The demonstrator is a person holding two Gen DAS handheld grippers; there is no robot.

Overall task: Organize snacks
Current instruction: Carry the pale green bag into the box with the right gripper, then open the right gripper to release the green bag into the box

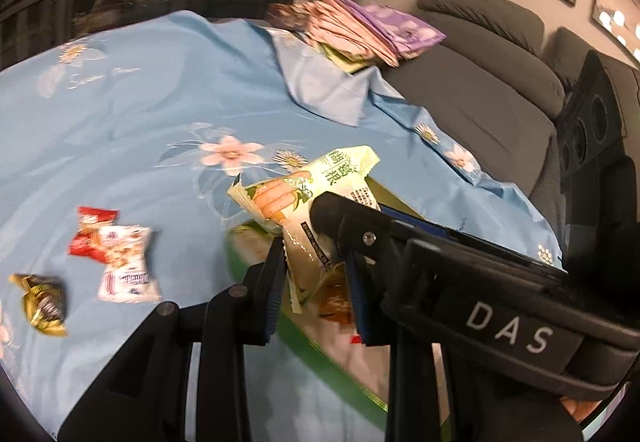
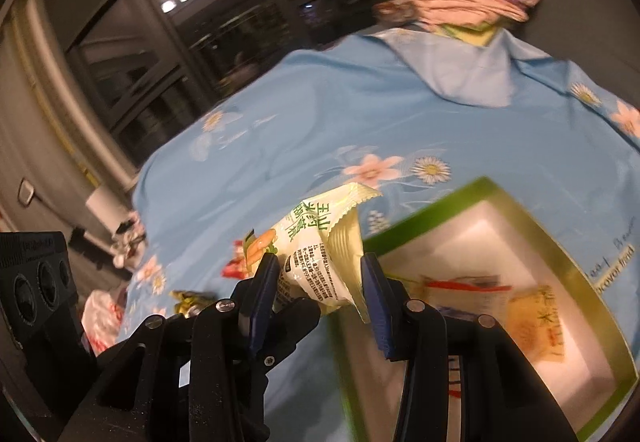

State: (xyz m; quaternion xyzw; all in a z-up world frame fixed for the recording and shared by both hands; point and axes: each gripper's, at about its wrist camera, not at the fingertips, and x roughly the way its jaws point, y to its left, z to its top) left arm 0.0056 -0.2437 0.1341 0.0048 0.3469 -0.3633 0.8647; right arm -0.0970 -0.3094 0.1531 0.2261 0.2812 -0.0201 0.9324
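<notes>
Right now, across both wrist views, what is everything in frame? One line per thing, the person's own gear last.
green-and-white snack packet: 1, pale green with a carrot picture, held up beside the box, both grippers on it
box: 1, green rim, white inside, on the cloth, a few wrapped snacks in it
red snack: 1, red wrapper, on the cloth at left
white snack: 1, white with red print, touching the red one
gold candy: 1, gold and dark, far left
tablecloth: 1, light blue with flowers
folded cloths: 1 stack, pink and purple, far edge
sofa: 1, grey, behind the table
left gripper: black, blue-padded fingers around the packet
right gripper: black, blue-padded fingers around the packet
</notes>
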